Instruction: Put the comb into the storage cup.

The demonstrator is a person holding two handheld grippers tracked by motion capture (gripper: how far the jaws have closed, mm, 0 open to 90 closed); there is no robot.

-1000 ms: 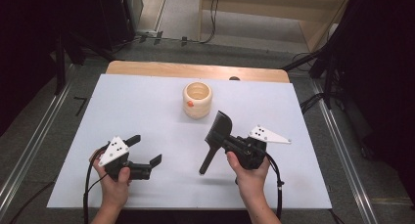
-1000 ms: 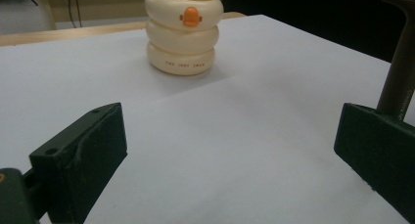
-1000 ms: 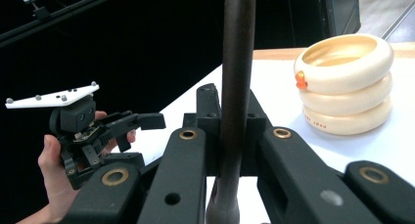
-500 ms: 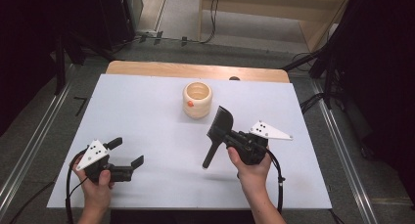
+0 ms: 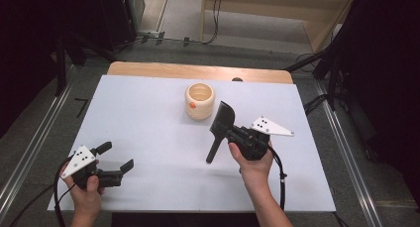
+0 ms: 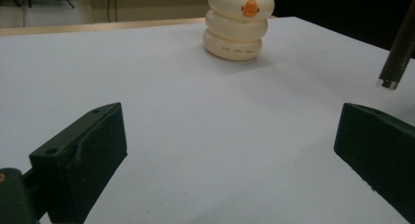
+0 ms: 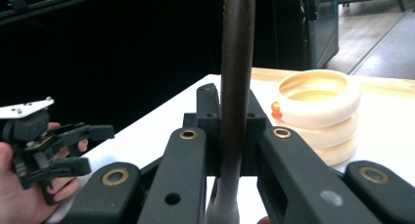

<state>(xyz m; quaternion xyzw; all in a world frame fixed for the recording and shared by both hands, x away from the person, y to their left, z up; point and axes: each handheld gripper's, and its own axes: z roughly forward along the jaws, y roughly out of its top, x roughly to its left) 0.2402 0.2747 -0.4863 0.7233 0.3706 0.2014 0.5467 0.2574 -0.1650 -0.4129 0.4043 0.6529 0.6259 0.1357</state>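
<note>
Right claw (image 5: 229, 131): clamped on dark flat-bladed spatula (image 5: 219, 129), long axis slanting, blade toward cream ribbed three-ring cup with orange duck emblem (image 5: 199, 101) just ahead. Left claw (image 5: 118, 158): spread, empty, well apart from cup; right hand nearer.

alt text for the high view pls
Seen from above, a person's right gripper clamps a black spatula over a white table, near a cream ringed cup. The left gripper is open and empty at the table's near left.

White table (image 5: 148, 118) bears one cream ringed cup (image 5: 199, 101) near its far edge
</note>
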